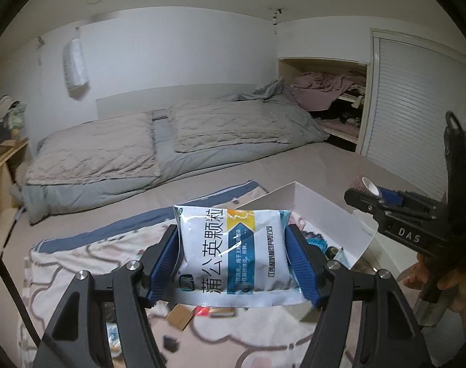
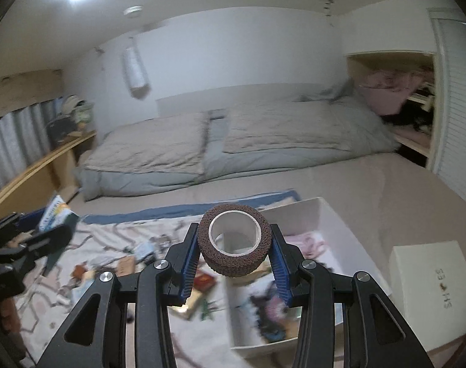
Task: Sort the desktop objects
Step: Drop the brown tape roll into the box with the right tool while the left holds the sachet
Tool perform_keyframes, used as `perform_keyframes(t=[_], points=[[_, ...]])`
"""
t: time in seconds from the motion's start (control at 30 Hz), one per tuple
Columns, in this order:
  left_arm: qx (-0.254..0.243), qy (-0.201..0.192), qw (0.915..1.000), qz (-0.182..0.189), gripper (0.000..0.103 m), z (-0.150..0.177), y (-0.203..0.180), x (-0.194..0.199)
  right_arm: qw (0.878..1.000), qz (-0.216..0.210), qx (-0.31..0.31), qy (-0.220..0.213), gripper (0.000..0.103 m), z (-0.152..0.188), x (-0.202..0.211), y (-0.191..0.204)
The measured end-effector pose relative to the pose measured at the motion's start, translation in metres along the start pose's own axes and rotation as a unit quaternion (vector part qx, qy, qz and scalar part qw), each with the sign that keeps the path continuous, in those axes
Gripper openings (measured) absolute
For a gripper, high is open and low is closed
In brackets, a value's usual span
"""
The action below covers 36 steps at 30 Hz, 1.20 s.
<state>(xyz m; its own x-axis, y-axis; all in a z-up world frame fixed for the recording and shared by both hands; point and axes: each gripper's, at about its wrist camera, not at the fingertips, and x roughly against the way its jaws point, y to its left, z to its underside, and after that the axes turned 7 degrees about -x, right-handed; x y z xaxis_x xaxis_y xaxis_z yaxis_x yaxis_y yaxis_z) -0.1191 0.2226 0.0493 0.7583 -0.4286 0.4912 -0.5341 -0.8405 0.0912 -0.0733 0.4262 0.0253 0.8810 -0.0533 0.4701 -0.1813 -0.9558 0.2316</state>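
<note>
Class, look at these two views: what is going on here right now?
A person sorts clutter with two handheld grippers. The left gripper clamps a white-and-blue medicine sachet; the right gripper clamps a brown roll of tape. Both are held in the air over a patterned blanket, by an open white box that already holds items.

The sachet point(image 1: 233, 251) reads "蒲公英颗粒"; "DAS" marks the right hand-held gripper point(image 1: 360, 197).
</note>
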Motion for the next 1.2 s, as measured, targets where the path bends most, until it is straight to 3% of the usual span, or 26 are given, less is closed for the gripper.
perform_keyframes(t=[0.27, 0.57, 0.8, 1.1, 1.2], points=[[0.020, 0.010, 0.9986, 0.047, 0.069, -0.022, -0.009, -0.062, 0.998, 0.041, -0.043, 0.004, 0.044, -0.012, -0.034, -0.055], [0.043, 0.013, 0.9963, 0.073, 0.069, -0.028, -0.020, -0.118, 0.994, 0.077, -0.052, 0.064, 0.044, -0.005, -0.103, -0.088], [0.045, 0.027, 0.9963, 0.067, 0.069, -0.024, -0.032, -0.164, 0.990, 0.068, -0.049, 0.114, 0.044, 0.013, -0.157, -0.102], [0.046, 0.038, 0.9965, 0.058, 0.069, -0.022, -0.044, -0.200, 0.987, 0.037, -0.057, 0.146, 0.044, 0.012, -0.198, -0.102], [0.041, 0.040, 0.9972, 0.048, 0.069, -0.019, -0.043, -0.207, 0.979, 0.024, -0.062, 0.194, 0.044, 0.011, -0.220, -0.094]])
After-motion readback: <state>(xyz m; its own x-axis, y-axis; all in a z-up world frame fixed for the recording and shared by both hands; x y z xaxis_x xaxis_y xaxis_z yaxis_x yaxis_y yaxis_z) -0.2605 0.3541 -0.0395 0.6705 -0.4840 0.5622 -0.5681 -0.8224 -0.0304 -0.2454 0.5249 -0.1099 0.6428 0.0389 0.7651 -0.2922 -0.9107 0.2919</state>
